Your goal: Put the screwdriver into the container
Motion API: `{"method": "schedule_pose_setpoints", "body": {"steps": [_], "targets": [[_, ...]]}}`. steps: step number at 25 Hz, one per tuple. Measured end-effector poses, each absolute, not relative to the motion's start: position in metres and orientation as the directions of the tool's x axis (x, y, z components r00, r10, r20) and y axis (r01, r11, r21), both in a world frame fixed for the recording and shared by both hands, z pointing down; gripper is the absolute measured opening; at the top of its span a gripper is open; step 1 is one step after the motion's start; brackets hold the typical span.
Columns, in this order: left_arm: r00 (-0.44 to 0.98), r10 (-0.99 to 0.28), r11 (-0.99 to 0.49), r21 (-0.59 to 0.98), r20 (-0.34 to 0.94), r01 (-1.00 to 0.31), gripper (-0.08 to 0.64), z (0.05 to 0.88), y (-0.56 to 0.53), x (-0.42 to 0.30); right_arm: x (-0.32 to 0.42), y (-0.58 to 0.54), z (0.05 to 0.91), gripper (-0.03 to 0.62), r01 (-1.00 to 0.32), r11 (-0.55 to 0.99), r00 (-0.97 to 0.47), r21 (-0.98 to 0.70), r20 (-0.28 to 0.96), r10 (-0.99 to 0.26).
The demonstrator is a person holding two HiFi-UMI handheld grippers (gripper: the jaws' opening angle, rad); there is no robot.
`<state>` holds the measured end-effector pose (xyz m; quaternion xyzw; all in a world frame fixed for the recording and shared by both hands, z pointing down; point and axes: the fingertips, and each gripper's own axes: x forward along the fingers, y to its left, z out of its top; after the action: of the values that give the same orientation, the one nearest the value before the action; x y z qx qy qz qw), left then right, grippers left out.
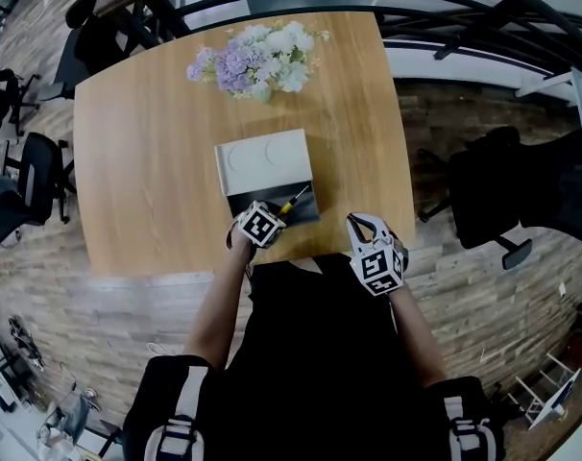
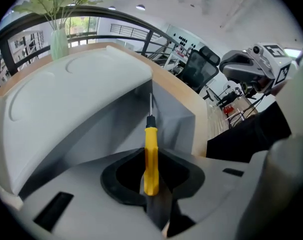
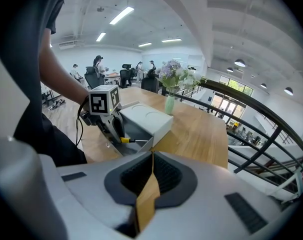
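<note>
I see an open-plan office: swivel chairs (image 1: 517, 200) round a wooden table (image 1: 157, 161), ppl (image 3: 98, 64) at desks further back, long strip lights (image 3: 121, 15) overhead, flower vase (image 1: 260, 60) on the tbl.

Yellow-handled screwdriver (image 2: 150, 154), black collar, thin metal shaft, is pinched by its handle in the left claw (image 2: 151, 181). Its tip points forward over the container's open grey compartment. The container (image 1: 264, 161), a white box with two round embossed marks on top, sits flat mid-desk (image 1: 147, 161), its grey tray pulled towards the person.
</note>
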<state>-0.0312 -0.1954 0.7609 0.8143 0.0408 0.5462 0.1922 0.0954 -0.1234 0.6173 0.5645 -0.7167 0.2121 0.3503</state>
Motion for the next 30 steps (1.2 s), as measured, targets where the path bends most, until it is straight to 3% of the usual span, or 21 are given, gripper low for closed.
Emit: {"method": "schedule_pose_setpoints", "body": {"steps": [6, 17, 30], "targets": [[0.349, 0.282, -0.915, 0.360, 0.893, -0.183, 0.092, 0.771, -0.192, -0.036, 0.094, -0.124, 0.613, 0.026, -0.961, 0.262, -0.114, 0.090, 0.734, -0.670], [0.369, 0.315, -0.917, 0.381, 0.874, -0.121, 0.094, 0.761, -0.190, -0.027, 0.090, -0.121, 0.614, 0.026, -0.965, 0.248, -0.109, 0.086, 0.731, -0.674], [0.464, 0.273, -0.916, 0.375, 0.843, -0.142, 0.150, 0.742, -0.199, -0.022, 0.089, -0.119, 0.611, 0.026, -0.961, 0.259, -0.114, 0.094, 0.720, -0.685]]}}
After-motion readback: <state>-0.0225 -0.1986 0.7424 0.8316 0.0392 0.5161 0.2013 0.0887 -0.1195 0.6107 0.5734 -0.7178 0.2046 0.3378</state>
